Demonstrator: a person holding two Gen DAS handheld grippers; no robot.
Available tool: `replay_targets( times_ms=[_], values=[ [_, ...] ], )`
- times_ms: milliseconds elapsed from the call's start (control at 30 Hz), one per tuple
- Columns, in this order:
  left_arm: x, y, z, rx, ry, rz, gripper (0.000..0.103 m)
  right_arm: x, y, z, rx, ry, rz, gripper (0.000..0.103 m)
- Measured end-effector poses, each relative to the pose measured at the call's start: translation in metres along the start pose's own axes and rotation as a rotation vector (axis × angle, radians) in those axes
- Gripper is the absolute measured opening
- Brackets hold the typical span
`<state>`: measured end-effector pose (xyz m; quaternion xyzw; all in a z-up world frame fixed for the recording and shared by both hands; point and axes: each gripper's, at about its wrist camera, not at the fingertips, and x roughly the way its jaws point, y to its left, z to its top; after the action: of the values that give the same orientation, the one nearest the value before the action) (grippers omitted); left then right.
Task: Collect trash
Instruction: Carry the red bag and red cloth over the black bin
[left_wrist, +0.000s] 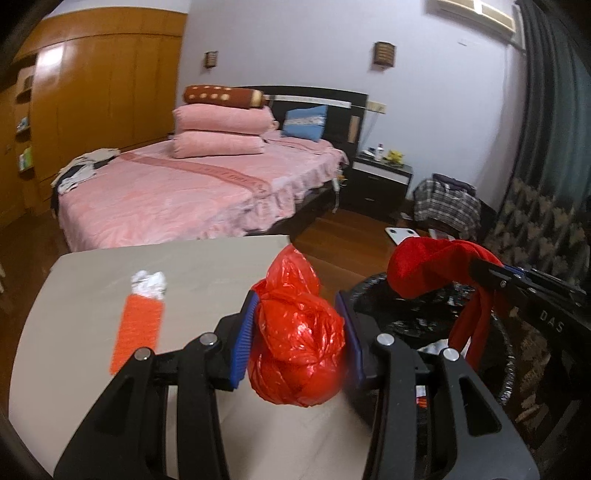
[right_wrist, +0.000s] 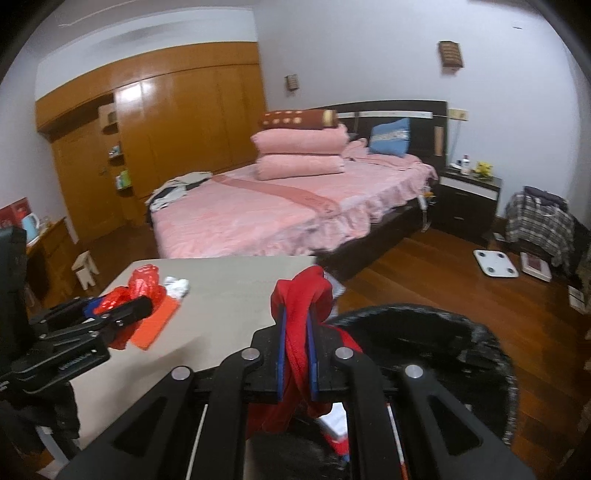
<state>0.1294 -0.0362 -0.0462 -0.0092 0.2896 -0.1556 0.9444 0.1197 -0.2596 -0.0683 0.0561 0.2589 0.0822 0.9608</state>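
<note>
Left gripper (left_wrist: 299, 332) clamped on red plastic bag (left_wrist: 295, 347), right gripper (right_wrist: 295, 354) on red cloth (right_wrist: 301, 295) — both near bin (right_wrist: 461, 332). Orange wrapper (left_wrist: 138, 328), crumpled tissue (left_wrist: 149, 282) left on bench (left_wrist: 207, 266) beside bin.

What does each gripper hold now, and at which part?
Left gripper: crumpled red plastic bag, pinched across its bunched middle. Right gripper: red cloth, clamped mid-length.

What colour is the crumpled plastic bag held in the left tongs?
Bright red; the plastic bag shows best in the left wrist view.
</note>
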Motion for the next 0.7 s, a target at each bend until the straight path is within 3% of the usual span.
replay_targets(
  times_ms=[567, 700],
  values=[
    [0.048, -0.086, 0.000, 0.130, 0.041, -0.170, 0.041, -0.006, -0.089, -0.019, 0.064, 0.035, -0.170, 0.010],
    [0.066, -0.104, 0.002, 0.148, 0.059, -0.215, 0.045, -0.001, -0.103, -0.023, 0.080, 0.054, -0.191, 0.017]
  ],
)
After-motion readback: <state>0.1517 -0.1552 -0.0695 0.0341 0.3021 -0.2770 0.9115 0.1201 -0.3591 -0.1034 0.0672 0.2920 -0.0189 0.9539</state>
